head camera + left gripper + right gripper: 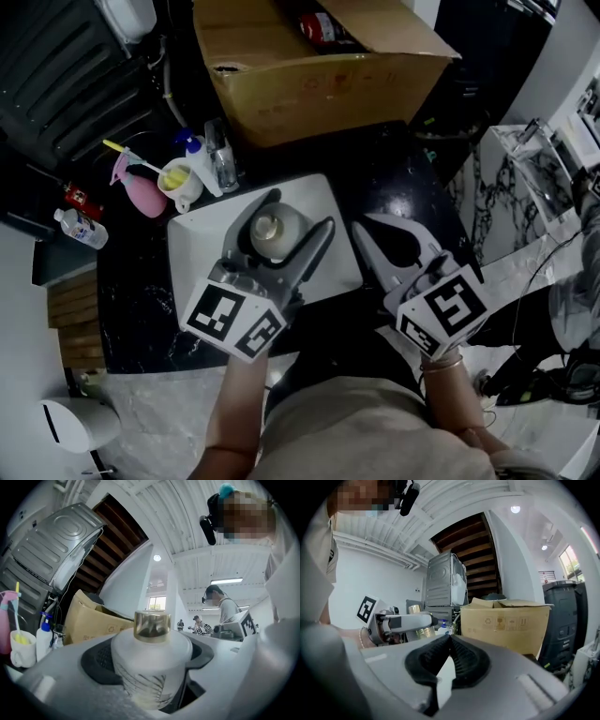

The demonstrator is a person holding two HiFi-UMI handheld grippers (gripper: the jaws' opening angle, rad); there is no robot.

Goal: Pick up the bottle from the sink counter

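Currently in the left tongs (300,208): the bottle (275,234), white with a gold cap, squeezed between the two dark pads with the jaws standing wide around its body.
Bottle's long axis: upright, cap on top, crossing the line of the jaws at about a right angle.
Bottle's place: deep between the left jaws, close to their hinge end rather than out at the tips.
Right tongs (366,228): jaws closed tip to tip with nothing in them, just beside the left pair and pointing the same way.
Nearer hand: the left, since it has the bottle; the right is only alongside.
Below the tongs: a white tray (202,244) on the black counter (141,309). Whether the bottle's base is clear of the tray I cannot tell.
Next move, as a judgement: a straight lift, keeping the bottle upright so that it does not slip down through the pads.
Cardboard box (309,84): beyond the tips of both tongs, flaps open, something red (321,28) inside.
Cup (183,187): ahead and to the left of the left tongs, holding something yellow.
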